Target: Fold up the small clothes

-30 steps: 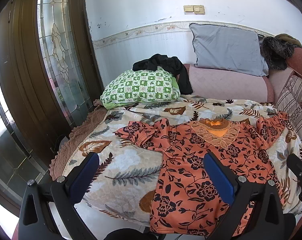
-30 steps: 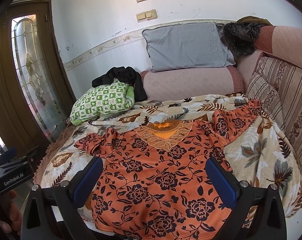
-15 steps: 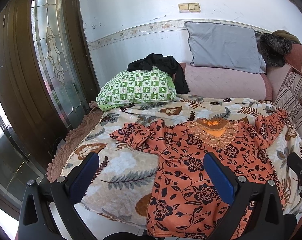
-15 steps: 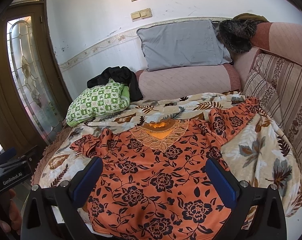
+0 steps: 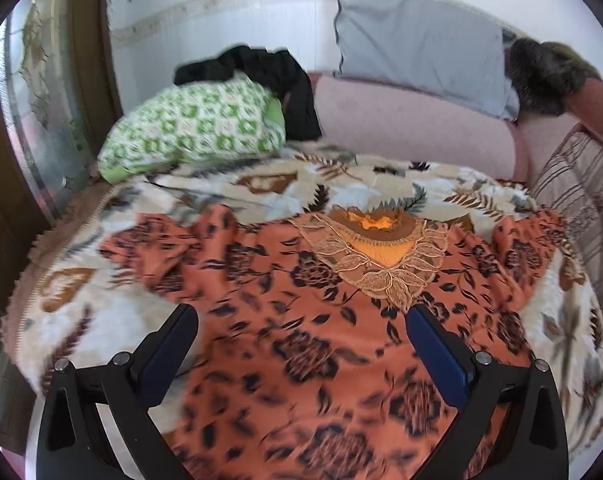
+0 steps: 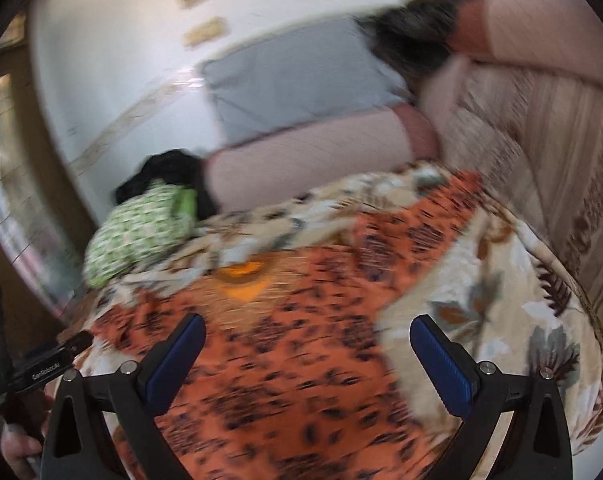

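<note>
Orange floral top (image 5: 309, 344) lies spread face-up on a leaf-patterned blanket (image 5: 113, 312) covering the bed, its lace-trimmed neckline (image 5: 381, 256) pointing toward the wall. 1 sleeve (image 5: 157, 244) extends to the left, bunched and creased; the other sleeve (image 5: 529, 248) reaches toward the striped cushion (image 5: 581, 196) on the right. The hem end hangs toward the near edge of the bed.

Left gripper (image 5: 301, 344): jaws set wide apart, nothing between them. It hovers over the lower body of the top; contact with the fabric cannot be confirmed. Blue pads (image 5: 437, 356) are visible on the inner faces of the fingers.

Right gripper (image 6: 307, 352): jaws likewise spread wide and holding nothing, positioned over the right half of the top. This view is heavily blurred and tilted, so fine detail is not readable. At its lower left edge, the body of the left tool appears, held in a hand (image 6: 19, 446).

Surroundings: a green-and-white checked pillow (image 5: 193, 124) sits at the head of the bed on the left, with a black garment (image 5: 269, 76) draped over and behind it. A pink bolster (image 5: 413, 128) runs along the wall, with a grey pillow (image 5: 417, 40) leaning above it. A dark furry item (image 5: 541, 72) rests at the right corner.
</note>
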Tool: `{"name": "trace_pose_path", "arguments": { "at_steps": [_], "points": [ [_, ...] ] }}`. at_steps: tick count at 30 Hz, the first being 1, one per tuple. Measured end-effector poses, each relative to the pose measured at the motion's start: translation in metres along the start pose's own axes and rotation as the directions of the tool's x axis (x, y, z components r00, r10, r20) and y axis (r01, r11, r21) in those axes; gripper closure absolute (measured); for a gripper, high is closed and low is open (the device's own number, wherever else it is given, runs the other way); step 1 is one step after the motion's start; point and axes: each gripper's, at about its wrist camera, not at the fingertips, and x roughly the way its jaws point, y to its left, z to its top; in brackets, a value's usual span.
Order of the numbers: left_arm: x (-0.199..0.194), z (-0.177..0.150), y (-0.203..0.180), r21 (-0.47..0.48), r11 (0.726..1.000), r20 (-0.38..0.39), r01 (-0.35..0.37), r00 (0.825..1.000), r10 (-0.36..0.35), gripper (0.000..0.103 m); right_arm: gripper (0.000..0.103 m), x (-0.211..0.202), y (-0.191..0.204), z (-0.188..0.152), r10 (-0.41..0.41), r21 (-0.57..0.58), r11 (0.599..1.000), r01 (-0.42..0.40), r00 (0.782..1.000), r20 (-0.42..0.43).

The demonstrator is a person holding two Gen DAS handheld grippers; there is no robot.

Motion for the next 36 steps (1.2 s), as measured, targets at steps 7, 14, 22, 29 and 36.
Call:
{"name": "trace_pose_path", "arguments": {
  "at_steps": [7,14,22,29,36],
  "points": [
    [0.09,0.0,-0.024,-0.001,0.999,-0.068,0.044,0.997,-0.044,0.0,0.0,0.088,-0.129,0.048,-0.043,0.263,0.963,0.061,0.997,-0.071],
    [0.149,-0.016,-0.037,0.123,0.992,-0.18,0.008,0.983,0.015,0.0,0.006,0.204,-0.236,0.095,0.086,0.607,0.793,-0.046,0.996,-0.036],
    [0.163,-0.017,-0.038,0.131,0.991,-0.183,0.025,0.983,-0.001,0.0,0.019,0.285,-0.297,0.112,0.059,0.745,0.666,-0.037,0.998,-0.003],
    [0.167,-0.017,-0.043,0.138,0.99,-0.191,0.018,0.982,0.009,0.0,0.019,0.31,-0.265,0.127,-0.014,0.674,0.737,0.042,0.999,-0.047],
    [0.163,-0.021,-0.054,0.175,0.984,-0.169,0.023,0.986,0.007,0.0,0.019,0.268,-0.236,0.156,0.041,0.569,0.821,-0.045,0.999,0.019]
  ]
}}
